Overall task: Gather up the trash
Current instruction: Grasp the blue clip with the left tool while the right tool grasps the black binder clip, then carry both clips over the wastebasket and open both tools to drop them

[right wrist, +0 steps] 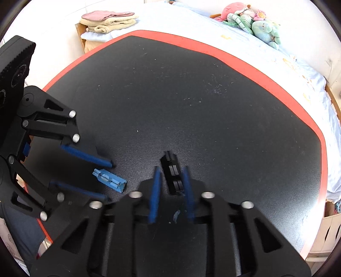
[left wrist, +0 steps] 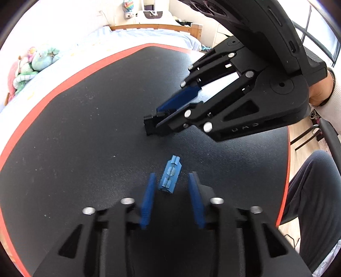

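Observation:
A small blue plastic piece point(left wrist: 169, 177) lies on the black table point(left wrist: 85, 127), between the open fingers of my left gripper point(left wrist: 171, 176) without visible contact. It also shows in the right wrist view point(right wrist: 109, 179), where the left gripper point(right wrist: 108, 181) straddles it. A small black plastic piece point(right wrist: 173, 175) sits between the pads of my right gripper point(right wrist: 171, 170), which are close around it. In the left wrist view the right gripper point(left wrist: 157, 117) holds that black piece point(left wrist: 150, 124) at its tips, low on the table.
The table has an orange-red rim point(right wrist: 266, 70). A bed with pale sheets point(right wrist: 298, 64) and stuffed toys point(right wrist: 251, 19) stands beyond it. Folded towels point(right wrist: 108, 21) lie at the far left. The person's leg point(left wrist: 315, 202) and a chair are at the right.

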